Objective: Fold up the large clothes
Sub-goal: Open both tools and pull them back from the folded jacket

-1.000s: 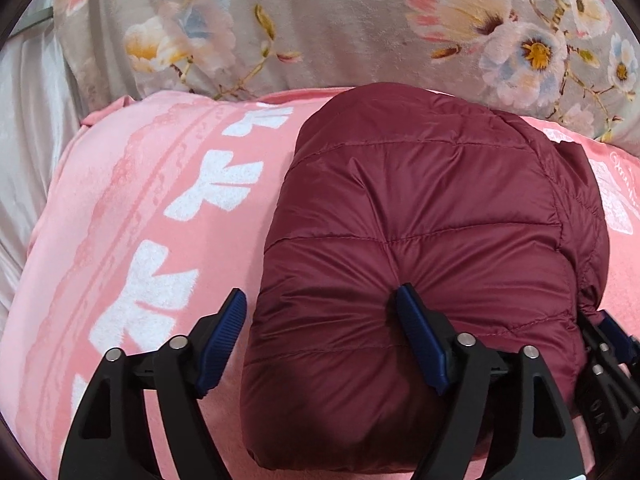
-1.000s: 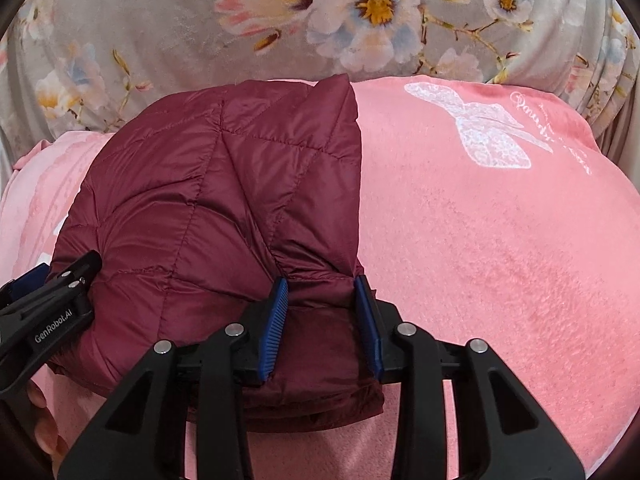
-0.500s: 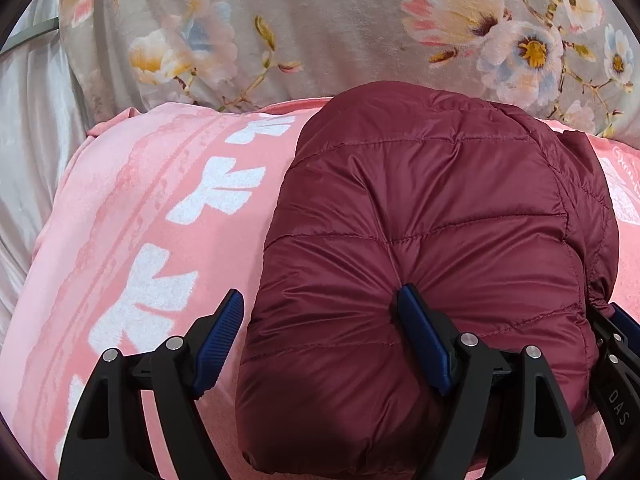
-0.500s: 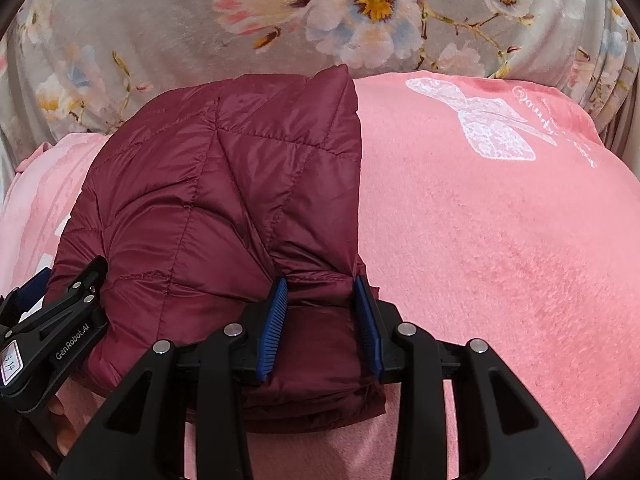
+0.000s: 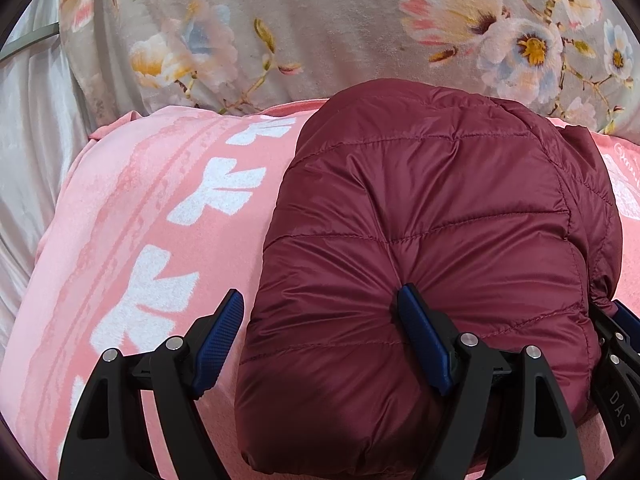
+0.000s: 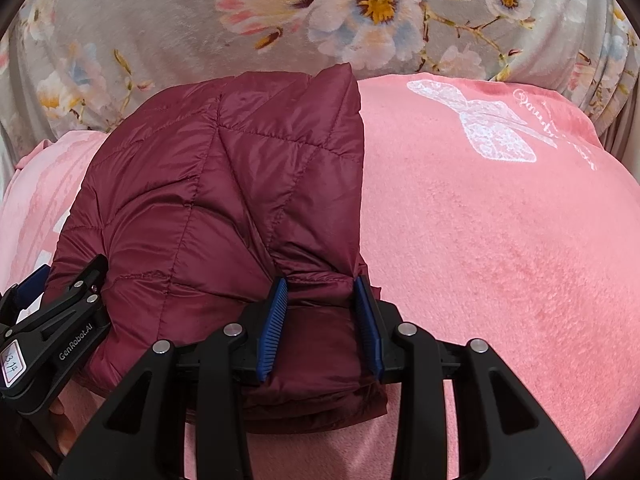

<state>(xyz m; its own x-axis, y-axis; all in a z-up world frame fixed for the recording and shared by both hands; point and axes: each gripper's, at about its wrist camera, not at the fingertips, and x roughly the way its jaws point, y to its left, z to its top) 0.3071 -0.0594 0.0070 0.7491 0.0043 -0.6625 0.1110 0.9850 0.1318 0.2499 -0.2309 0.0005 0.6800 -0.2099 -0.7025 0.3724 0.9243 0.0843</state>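
Note:
A maroon quilted puffer jacket (image 5: 432,216) lies folded into a thick bundle on a pink blanket (image 5: 132,240). My left gripper (image 5: 320,344) is open wide around the bundle's near left corner; its right finger (image 5: 424,344) presses into the padding and its left finger (image 5: 218,338) stands off the jacket's edge. In the right wrist view the jacket (image 6: 224,208) fills the left half. My right gripper (image 6: 320,324) is shut on the bundle's near right corner, with fabric bunched between the blue pads. The left gripper (image 6: 52,332) shows at the left edge.
The pink blanket (image 6: 500,248) has white bow prints and covers the bed. A grey floral cover (image 5: 320,28) rises along the far side. Pale satin fabric (image 5: 28,160) lies at the far left. Bare pink blanket spreads to the right of the jacket.
Both grippers and the jacket bundle have shifted slightly forward together toward the floral cover. The grips look unchanged.

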